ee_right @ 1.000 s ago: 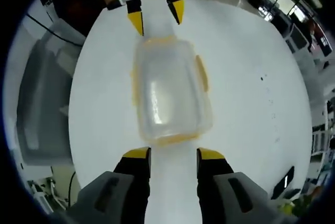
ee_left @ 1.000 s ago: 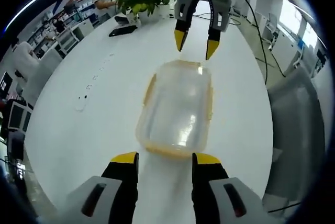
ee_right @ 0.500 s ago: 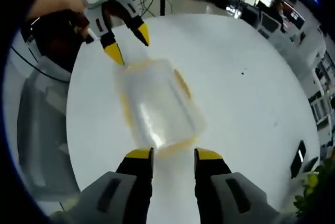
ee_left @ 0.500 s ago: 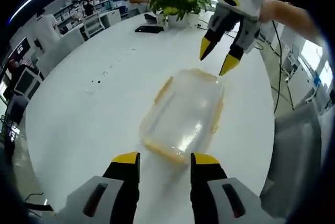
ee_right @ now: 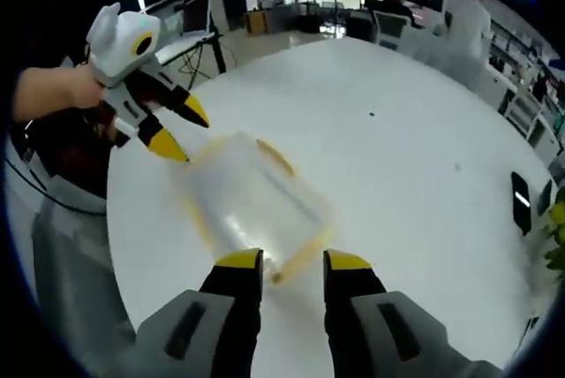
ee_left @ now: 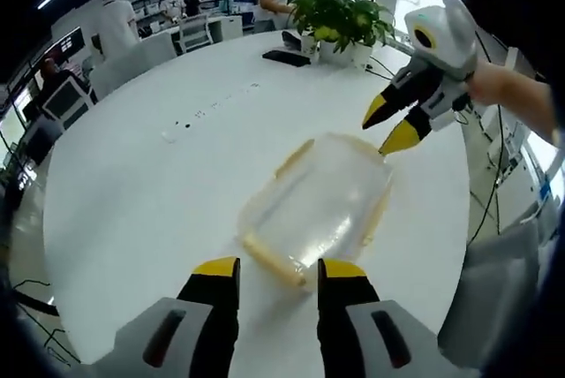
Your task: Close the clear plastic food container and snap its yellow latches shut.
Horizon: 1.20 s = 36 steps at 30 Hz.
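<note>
The clear plastic food container (ee_left: 320, 200) lies on the white table with its lid on and yellow latches along its edges. My left gripper (ee_left: 280, 270) stands open at its near short end, a yellow edge just ahead of the fingertips. My right gripper (ee_left: 386, 131) comes in from the right, open, its tips at the far end of the lid. In the right gripper view the container (ee_right: 250, 201) is blurred. My right gripper (ee_right: 293, 263) is open at its near corner, and the left gripper (ee_right: 183, 131), held by a hand, is open at the far end.
Potted plants (ee_left: 340, 9) and a dark phone (ee_left: 284, 57) sit at the table's far side. A grey chair (ee_left: 496, 303) stands beside the table, and it is also in the right gripper view (ee_right: 72, 276). People and desks fill the background. Bare table (ee_right: 415, 157) spreads to the right.
Both cameras have swung round the container, so it now lies slanted in each view. The container has blurred in the right gripper view. Both grippers stay open at its two ends.
</note>
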Available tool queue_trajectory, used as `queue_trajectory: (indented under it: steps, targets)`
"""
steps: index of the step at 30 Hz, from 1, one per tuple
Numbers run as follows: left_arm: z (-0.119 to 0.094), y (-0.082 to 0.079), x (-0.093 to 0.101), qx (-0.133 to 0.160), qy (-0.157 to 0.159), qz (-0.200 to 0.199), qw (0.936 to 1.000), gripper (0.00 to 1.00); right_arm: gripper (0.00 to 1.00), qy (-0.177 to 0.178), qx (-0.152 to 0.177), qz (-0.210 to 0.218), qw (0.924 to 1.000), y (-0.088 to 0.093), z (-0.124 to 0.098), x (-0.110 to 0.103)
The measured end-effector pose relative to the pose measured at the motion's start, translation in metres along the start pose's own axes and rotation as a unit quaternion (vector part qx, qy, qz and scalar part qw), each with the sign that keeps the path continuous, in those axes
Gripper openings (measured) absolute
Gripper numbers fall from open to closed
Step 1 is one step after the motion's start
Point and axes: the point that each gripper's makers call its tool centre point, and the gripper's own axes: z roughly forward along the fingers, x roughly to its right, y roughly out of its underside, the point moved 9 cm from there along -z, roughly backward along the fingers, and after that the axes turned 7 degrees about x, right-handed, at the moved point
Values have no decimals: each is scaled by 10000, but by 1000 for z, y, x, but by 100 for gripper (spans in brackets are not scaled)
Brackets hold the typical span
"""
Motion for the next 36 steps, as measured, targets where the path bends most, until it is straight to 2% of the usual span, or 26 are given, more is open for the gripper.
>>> queue_trajectory:
  steps: [3, 6, 8, 14, 21, 29, 34, 36]
  targets:
    - [2, 2, 2, 115, -43, -260, 9996, 27, 23, 160, 197, 240, 9994, 2, 1, -1]
    - [4, 4, 3, 232, -86, -553, 9982, 27, 23, 258, 476, 682, 9962, 4, 3, -2]
    - [5, 6, 3, 275, -135, -778, 9965, 27, 23, 300, 541, 907, 9940, 7, 4, -1]
    - [9, 15, 5, 311, -172, -1191, 9922, 26, 22, 367, 640, 1241, 9895, 12, 7, -2]
    - [12, 16, 8, 418, -183, -1536, 9871, 26, 20, 386, 779, 1567, 9838, 16, 8, -3]
    - [14, 17, 8, 489, -200, -1756, 9830, 26, 20, 375, 845, 1907, 9773, 21, 11, -3]
    - [15, 21, 8, 569, -229, -2039, 9771, 27, 21, 366, 919, 2257, 9692, 23, 11, -3]
    - [16, 21, 9, 596, -243, -2053, 9766, 27, 21, 356, 936, 2351, 9668, 24, 11, -3]
